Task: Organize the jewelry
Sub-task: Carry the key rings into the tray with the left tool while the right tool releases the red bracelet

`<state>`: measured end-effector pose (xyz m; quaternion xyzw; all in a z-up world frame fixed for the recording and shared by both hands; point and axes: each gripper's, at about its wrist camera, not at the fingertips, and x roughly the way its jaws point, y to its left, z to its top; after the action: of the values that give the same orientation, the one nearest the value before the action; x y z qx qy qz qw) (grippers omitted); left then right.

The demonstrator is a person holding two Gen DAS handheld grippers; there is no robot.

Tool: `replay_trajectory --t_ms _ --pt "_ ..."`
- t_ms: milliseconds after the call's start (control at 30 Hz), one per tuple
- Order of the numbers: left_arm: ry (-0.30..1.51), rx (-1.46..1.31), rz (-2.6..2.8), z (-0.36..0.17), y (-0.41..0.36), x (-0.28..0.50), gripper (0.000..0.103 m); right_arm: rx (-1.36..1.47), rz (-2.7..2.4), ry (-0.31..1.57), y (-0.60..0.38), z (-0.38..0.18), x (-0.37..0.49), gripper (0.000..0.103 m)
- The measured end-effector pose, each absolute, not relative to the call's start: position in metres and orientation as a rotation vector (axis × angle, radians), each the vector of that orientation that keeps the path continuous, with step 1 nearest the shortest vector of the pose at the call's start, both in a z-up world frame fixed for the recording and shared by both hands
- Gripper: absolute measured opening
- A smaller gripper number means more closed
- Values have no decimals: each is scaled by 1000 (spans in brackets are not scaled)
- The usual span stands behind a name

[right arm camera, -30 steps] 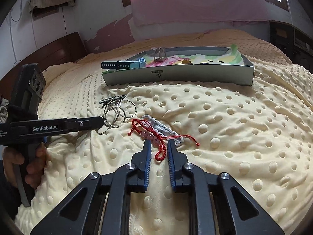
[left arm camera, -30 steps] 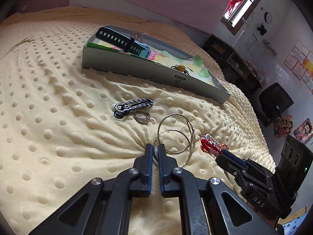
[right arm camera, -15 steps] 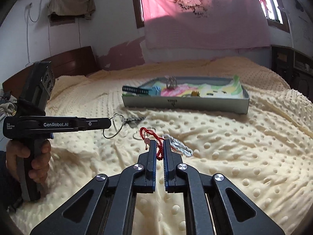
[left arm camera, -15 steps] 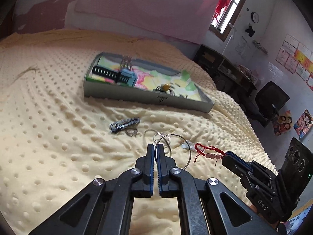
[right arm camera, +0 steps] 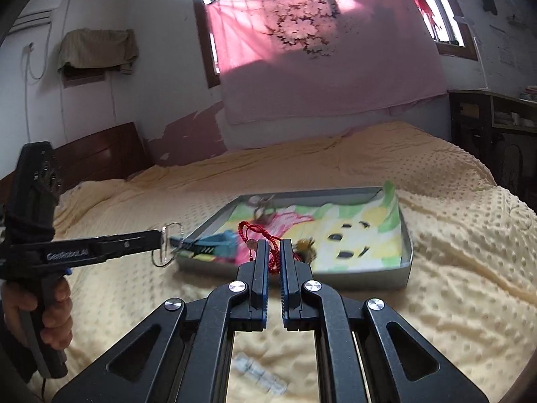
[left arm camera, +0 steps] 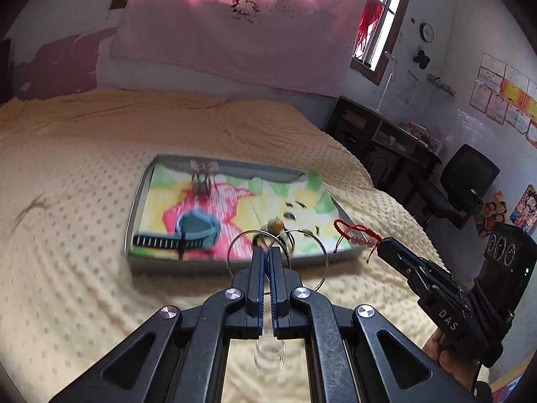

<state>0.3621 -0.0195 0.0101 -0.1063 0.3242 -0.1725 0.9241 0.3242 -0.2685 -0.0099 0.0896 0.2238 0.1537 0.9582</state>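
- Left gripper [left arm camera: 265, 259]: fingers were pinched nearly together on the silver hoop rings [left arm camera: 275, 252], which stood up from the tips and hung in the air in front of the tray [left arm camera: 137, 201].
- Right gripper [right arm camera: 274, 255]: fingers were narrow and clamped on the red cord bracelet [right arm camera: 265, 235], its loop and small pale beads sticking out above the tips.
- Both loads sat over the near edge of the tray, which rested on the dotted yellow bedspread [left arm camera: 67, 201]. A watch with a blue buckle end [left arm camera: 188, 235] lay in the tray's near-left part, and an amber-beaded piece [left arm camera: 277, 225] sat mid-tray.
- Handling judgement: the rings looked thin, stiff, light and slick, so a pinch across the wire seemed likely to pivot; I judged a hold low on the overlap was steadier.
- The bracelet looked soft and limp, with no fragility concern; holding the cord rather than the beads seemed best, though loose ends could snag.
- Pose: both tools were held level to slightly nose-down, side by side and well apart, each hand [right arm camera: 50, 305] wrapped on its grip.
- A clear bracelet-like item [right arm camera: 261, 374] lay on the bed under the right tool; motion blur hid its detail.
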Motion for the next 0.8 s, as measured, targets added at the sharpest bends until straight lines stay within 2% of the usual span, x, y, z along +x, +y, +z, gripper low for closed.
replay_trajectory --t_ms 167,367,533,700,767,800 --pt "645 -200 -338 4 -37 411 3 185 252 500 -276 -22 380 6" --pt "719 -216 -314 -36 -55 455 3 222 206 594 -280 -51 416 6" --pt "792 -174 -281 -62 -64 466 3 254 192 652 -285 -74 426 6" --pt "803 -172 -264 -64 -64 462 3 253 174 669 -284 -78 426 8" --pt "803 -187 -264 -61 -61 459 4 254 161 668 -288 -77 421 14" --pt "803 -189 -262 -59 -61 457 6 257 155 664 -291 -76 419 25"
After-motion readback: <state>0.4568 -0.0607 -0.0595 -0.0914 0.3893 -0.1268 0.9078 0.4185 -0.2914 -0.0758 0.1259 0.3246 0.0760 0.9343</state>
